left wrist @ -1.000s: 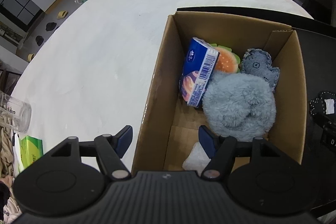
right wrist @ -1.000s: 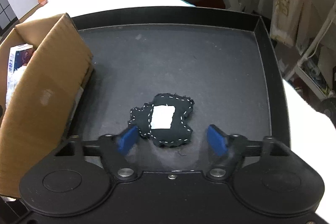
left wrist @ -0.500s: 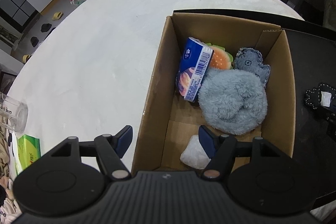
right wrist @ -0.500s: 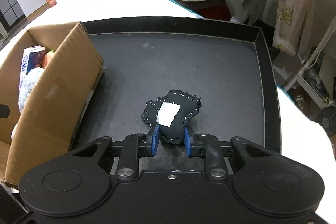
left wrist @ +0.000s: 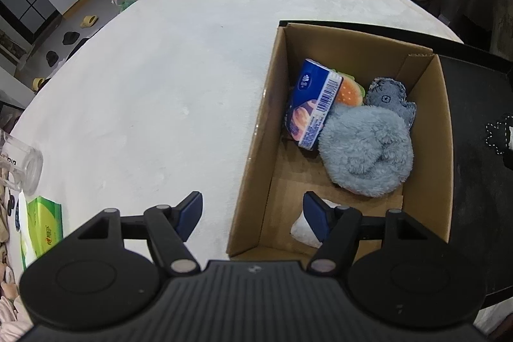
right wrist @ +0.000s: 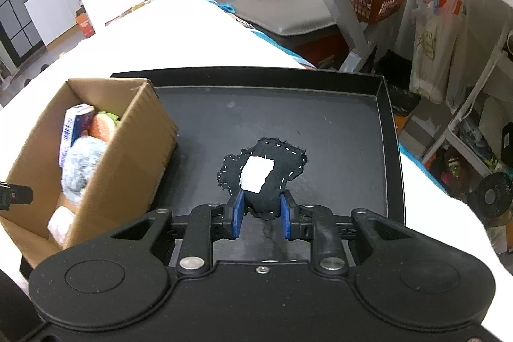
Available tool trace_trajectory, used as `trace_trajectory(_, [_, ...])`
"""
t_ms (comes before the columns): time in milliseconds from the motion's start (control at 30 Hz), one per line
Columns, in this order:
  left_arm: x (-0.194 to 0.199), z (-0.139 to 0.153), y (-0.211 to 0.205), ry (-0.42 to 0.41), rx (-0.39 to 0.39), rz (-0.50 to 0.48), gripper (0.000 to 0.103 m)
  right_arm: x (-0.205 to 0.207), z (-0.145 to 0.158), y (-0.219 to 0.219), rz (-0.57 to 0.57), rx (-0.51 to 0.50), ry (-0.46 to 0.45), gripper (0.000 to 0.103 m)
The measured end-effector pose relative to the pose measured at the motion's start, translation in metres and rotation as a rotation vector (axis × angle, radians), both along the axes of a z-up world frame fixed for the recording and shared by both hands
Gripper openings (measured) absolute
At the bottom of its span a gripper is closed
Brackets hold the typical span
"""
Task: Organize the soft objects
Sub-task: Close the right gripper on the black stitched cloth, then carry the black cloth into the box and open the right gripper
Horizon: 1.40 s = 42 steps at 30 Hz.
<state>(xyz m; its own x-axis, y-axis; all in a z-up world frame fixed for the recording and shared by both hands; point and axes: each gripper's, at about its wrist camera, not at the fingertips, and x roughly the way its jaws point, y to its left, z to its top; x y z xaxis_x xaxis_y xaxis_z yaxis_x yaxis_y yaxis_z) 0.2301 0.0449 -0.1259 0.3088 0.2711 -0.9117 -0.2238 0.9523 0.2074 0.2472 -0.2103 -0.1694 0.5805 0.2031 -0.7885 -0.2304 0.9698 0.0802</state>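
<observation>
Since a second ago the right gripper [right wrist: 261, 215] has closed its fingers on the black felt toy [right wrist: 263, 172] and lifted it off the black tray [right wrist: 389, 117], left gripper [left wrist: 253, 213] open and empty above the cardboard box [left wrist: 253, 149]; pinched only at its tail, the limp toy may slip.

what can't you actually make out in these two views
- White soft item in the cardboard box, left wrist view: partly hidden by the left tongs; its kind is unclear.
- Burger toy: mostly covered by the tissue pack and the fluffy grey plush.
- Black stitched toy, right wrist view: its lower end sits between the right tongs, so whether it has cleared the tray is unclear.
</observation>
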Motion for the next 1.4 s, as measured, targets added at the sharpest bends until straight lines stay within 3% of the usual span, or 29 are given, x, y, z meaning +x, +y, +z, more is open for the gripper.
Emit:
trace_trajectory(867, [-0.020,-0.011,0.014,-0.074,-0.108,0.025,0.067,-0.015,0.062,0.038,0.099,0.009,-0.104,0.024])
trace_trajectory(1400, [-0.028,-0.023,0.032,-0.093,-0.179,0.031,0.057,-0.019,0.081,0.100,0.207,0.050,-0.084,0.024])
